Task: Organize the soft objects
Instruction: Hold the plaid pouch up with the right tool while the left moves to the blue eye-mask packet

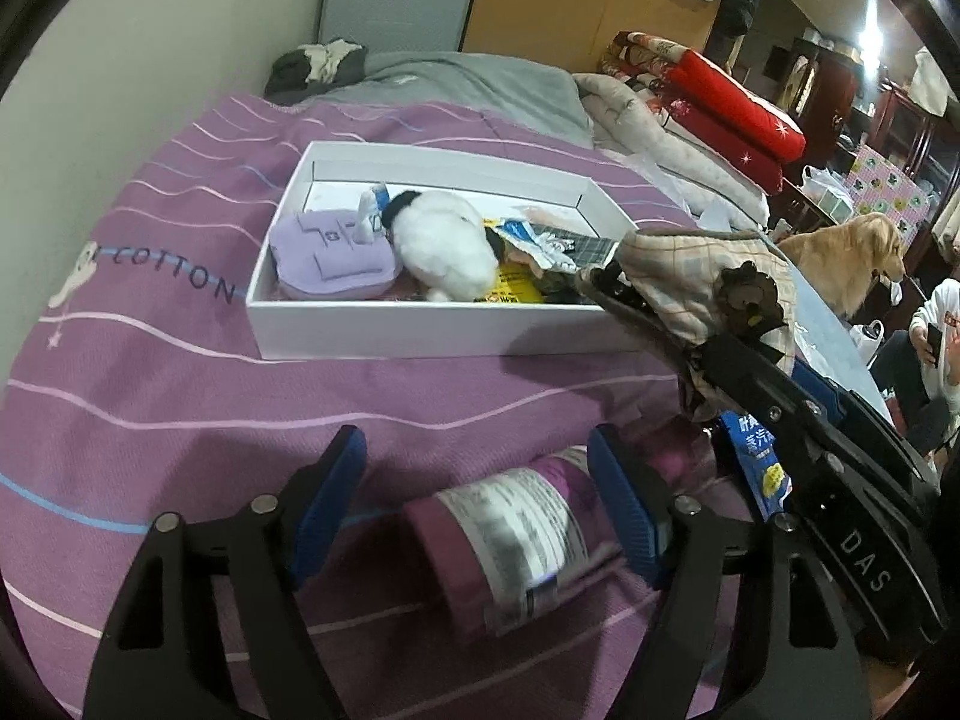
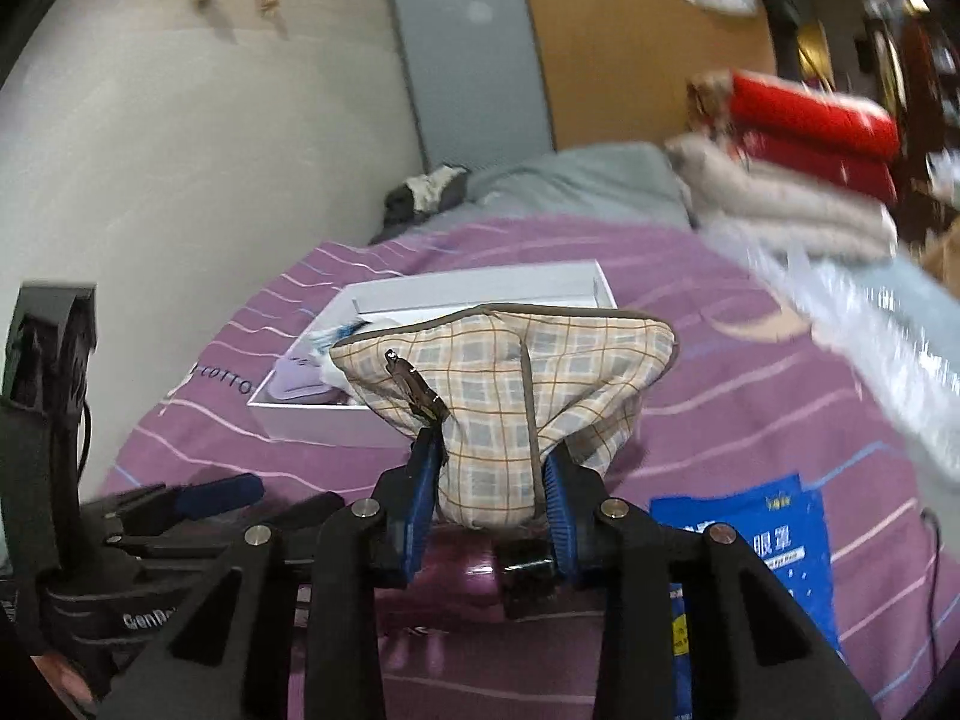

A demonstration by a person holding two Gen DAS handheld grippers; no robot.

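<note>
My right gripper (image 2: pixel 489 498) is shut on a checked fabric pouch (image 2: pixel 510 372) with brown trim, held up above the purple bedspread (image 2: pixel 750 372). In the left wrist view the pouch (image 1: pixel 702 276) hangs at the right end of the white box (image 1: pixel 420 330). The box holds a lilac felt pouch (image 1: pixel 330 258), a white plush toy (image 1: pixel 444 252) and flat packets (image 1: pixel 510 288). My left gripper (image 1: pixel 480 498) is open over the bed. A purple roll with a printed label (image 1: pixel 510 540) lies between its blue pads (image 1: pixel 336 492), close to the right-hand one.
A blue packet (image 2: pixel 750 540) lies on the bedspread at the right. Folded quilts and red pillows (image 1: pixel 720 102) are stacked at the bed's far right. A dog (image 1: pixel 852 258) and a seated person (image 1: pixel 936 348) are beside the bed. A wall (image 1: pixel 150 60) runs along the left.
</note>
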